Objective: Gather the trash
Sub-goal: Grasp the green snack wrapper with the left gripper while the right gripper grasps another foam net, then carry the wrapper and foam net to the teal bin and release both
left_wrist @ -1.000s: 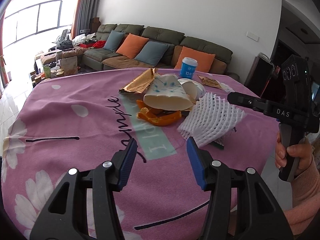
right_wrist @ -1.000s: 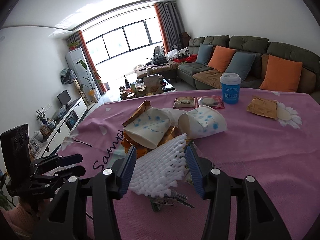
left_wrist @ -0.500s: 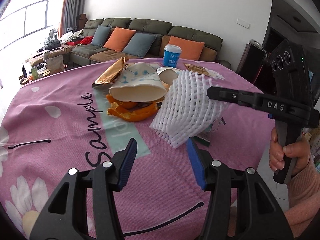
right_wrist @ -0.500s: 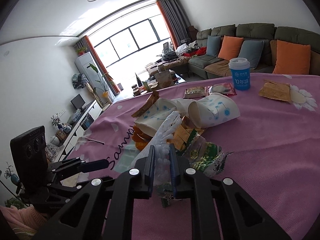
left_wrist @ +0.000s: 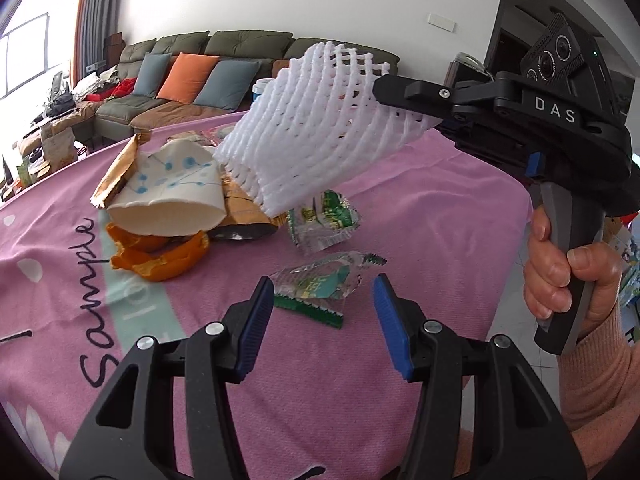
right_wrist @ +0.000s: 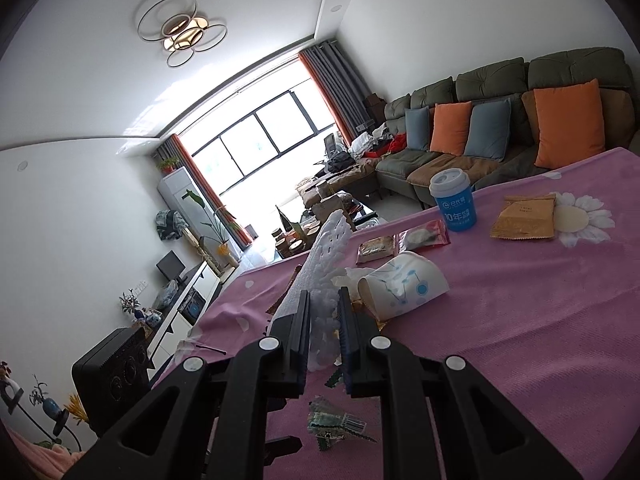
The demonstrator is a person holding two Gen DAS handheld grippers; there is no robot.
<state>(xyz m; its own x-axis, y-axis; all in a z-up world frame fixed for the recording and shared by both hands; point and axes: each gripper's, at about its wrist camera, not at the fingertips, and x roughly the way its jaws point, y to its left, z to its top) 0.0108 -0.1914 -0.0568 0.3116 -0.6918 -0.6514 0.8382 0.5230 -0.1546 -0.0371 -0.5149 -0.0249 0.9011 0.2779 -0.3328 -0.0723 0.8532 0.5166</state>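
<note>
Trash: a white foam fruit net (left_wrist: 320, 128), springy open mesh, hangs above the pink tablecloth (left_wrist: 420, 208), pinched flat in the right gripper (right_wrist: 324, 312). Beneath the net lie crinkly green-printed clear wrappers (left_wrist: 320, 280), a crushed paper cup (left_wrist: 172, 196) and orange peel (left_wrist: 160, 260). The left gripper (left_wrist: 324, 324) hovers half open and empty just short of the nearest wrapper.

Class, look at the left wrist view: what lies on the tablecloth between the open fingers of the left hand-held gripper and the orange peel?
In the left wrist view, only bare pink tablecloth separates the left hand-held gripper from the orange peel; the clear green wrapper lies just ahead of the fingers.
</note>
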